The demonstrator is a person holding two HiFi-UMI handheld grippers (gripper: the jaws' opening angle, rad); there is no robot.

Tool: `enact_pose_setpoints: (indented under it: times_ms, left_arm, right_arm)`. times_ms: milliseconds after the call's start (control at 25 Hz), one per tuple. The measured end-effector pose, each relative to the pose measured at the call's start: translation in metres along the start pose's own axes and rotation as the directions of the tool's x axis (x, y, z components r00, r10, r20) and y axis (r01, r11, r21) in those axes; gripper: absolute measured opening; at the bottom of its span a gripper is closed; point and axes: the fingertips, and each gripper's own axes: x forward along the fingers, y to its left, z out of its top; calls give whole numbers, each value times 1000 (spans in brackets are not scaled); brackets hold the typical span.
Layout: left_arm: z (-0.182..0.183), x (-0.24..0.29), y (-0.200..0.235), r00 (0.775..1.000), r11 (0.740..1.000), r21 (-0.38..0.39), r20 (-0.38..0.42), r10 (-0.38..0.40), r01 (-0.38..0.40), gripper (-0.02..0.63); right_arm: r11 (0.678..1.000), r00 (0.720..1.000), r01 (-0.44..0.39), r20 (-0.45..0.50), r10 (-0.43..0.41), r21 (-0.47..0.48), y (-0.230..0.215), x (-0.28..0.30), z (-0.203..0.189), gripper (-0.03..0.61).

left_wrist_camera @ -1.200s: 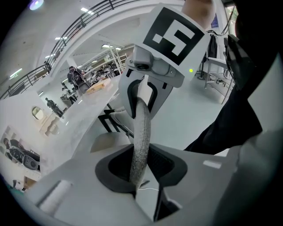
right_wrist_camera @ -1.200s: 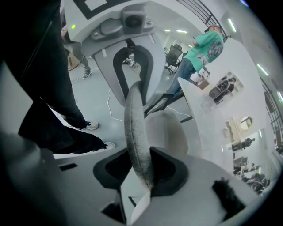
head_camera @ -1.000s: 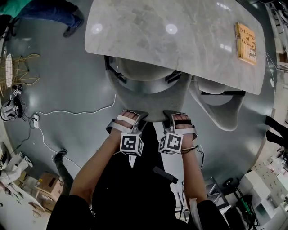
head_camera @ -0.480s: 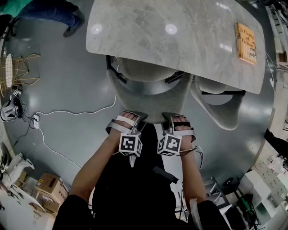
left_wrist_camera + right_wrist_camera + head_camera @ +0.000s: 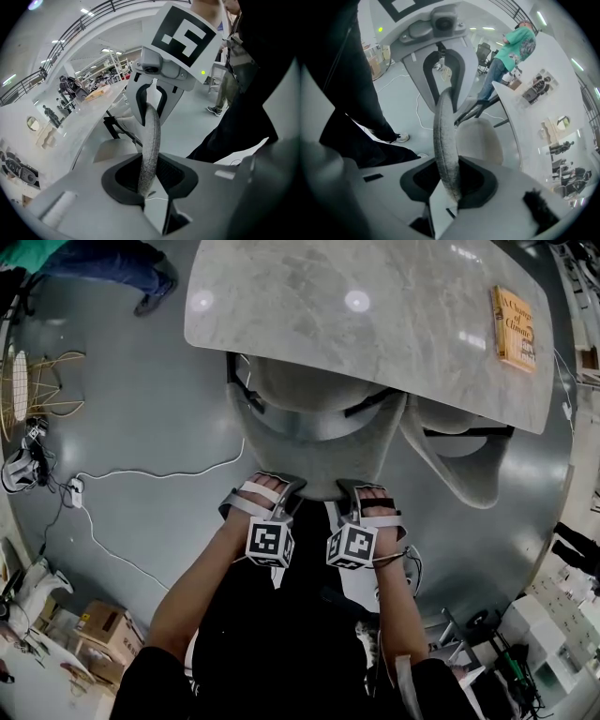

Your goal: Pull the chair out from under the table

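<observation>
At table edge: left gripper clamps chair back rim; right gripper, jaws just closing, grips same rim.

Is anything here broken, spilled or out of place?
Nothing looks broken or spilled. The chair sits partly under the table, and a book lies flat near its corner. The only untidy thing is a white cable trailing loose across the floor.

Grey upholstered shell chair creeping out, right grip tightening
It shows slightly further clear of the pale marble-top table. The right gripper has just been closing its jaws on the backrest rim. Bystander's dark shoes moved lower at right.
</observation>
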Motion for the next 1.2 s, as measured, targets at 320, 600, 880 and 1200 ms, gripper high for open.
enact_pose_setpoints:
  times_ms: [320, 600, 880, 1200]
  left_arm:
    - [-7, -4, -6, 1000, 1000, 11, -12, -7, 7, 89]
    - [-14, -10, -14, 1000, 999, 40, -22, -16, 17, 89]
    - [-13, -11, -19, 999, 999, 37, -28, -15, 16, 89]
    - [-14, -15, -28, 1000, 999, 45, -20, -17, 18, 87]
  right_arm:
    - [1000, 1000, 5, 3, -5, 18, 10, 2, 7, 101]
    - [1000, 1000, 4, 10, -4, 20, 19, 0, 16, 98]
    - [1000, 1000, 3, 6, -3, 28, 24, -2, 16, 95]
    - [1000, 1000, -6, -3, 6, 29, 33, -4, 20, 94]
